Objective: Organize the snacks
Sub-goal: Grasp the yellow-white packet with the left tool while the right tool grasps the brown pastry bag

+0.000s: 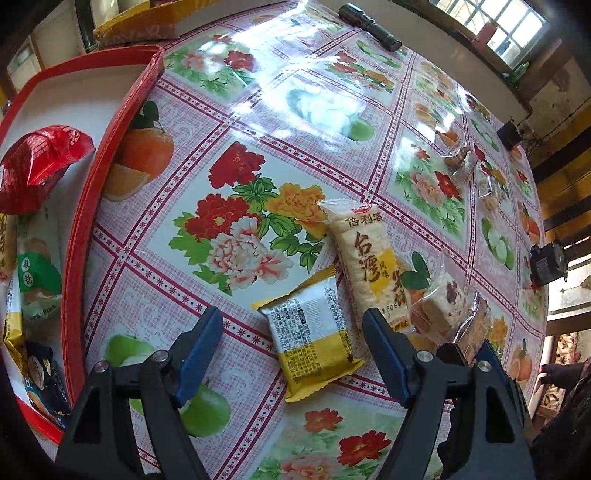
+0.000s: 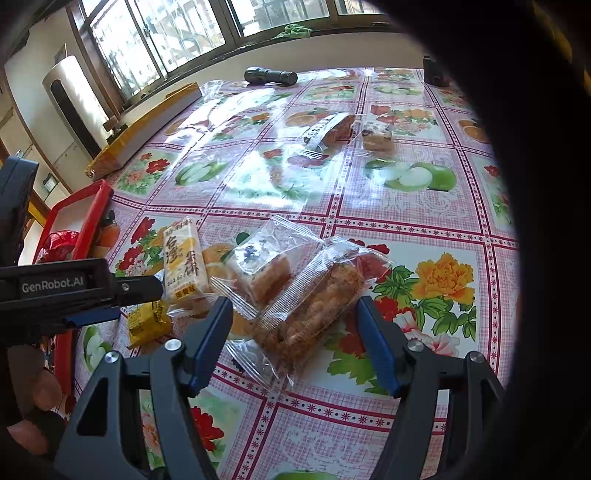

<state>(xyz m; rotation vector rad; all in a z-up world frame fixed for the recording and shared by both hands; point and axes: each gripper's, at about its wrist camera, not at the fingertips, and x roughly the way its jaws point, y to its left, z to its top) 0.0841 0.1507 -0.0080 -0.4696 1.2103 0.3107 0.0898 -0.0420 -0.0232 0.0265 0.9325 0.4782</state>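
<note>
- Left hand-held gripper (image 1: 293, 347) w/ blue pads hangs over the floral vinyl tabletop (image 1: 258, 122), jaws spread wide, gripping nothing; a yellow-and-white foil snack packet (image 1: 314, 338) lies flat between them, untouched.
- Right hand-held gripper (image 2: 293, 334) is half open, straddling a clear-wrapped brown crispy snack bar (image 2: 314, 306), pads not touching it.
- A long white rice-cracker pack w/ yellow print (image 1: 364, 258) lies just beside the yellow packet.
- A red-rimmed cardboard tray (image 1: 122, 122) at the tabletop's left edge holds a shiny red snack pouch (image 1: 38, 166) & other packs.
- A black flashlight (image 1: 369, 26) sits near the far edge.
</note>
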